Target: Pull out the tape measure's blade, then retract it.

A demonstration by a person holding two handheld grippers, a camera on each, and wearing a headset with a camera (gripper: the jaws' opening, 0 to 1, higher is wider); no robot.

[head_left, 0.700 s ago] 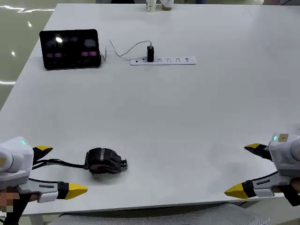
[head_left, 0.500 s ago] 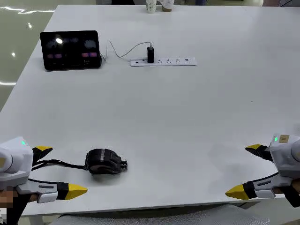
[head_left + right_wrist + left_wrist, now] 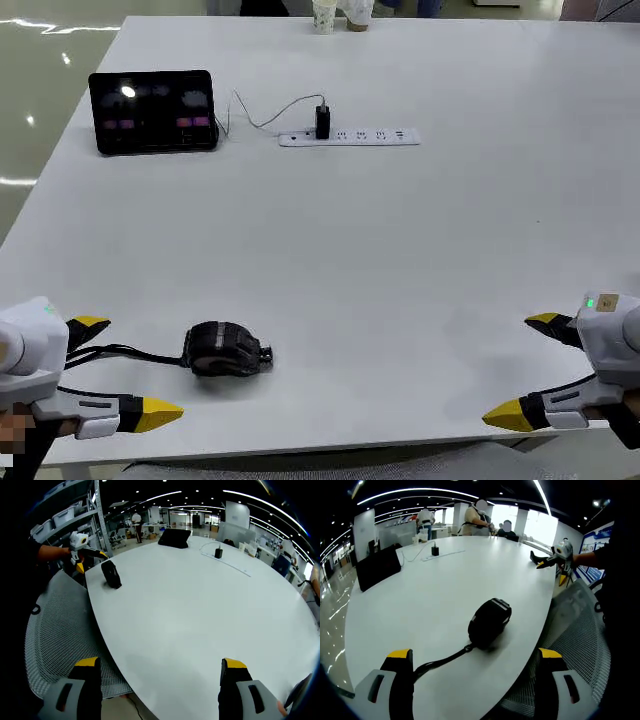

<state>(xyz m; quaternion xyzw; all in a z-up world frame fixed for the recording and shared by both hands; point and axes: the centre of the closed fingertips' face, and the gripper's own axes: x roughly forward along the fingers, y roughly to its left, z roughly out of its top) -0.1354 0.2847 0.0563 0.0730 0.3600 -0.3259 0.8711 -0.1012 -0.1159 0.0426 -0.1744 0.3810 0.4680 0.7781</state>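
Lying on worktop [image 3: 400, 250], tape measure [image 3: 225, 349] sat near left gripper [image 3: 130, 366], jaws spread; right gripper [image 3: 520, 367] well apart, jaws spread.

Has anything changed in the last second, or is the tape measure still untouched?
Nothing visibly changed; only the head camera shifted slightly. The tape measure lies untouched on the table. The left gripper and the right gripper are at the near edge as before, open and holding nothing.

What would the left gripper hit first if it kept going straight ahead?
Probably the black tape measure, on the table just ahead of the left gripper; its trailing strap might touch first.
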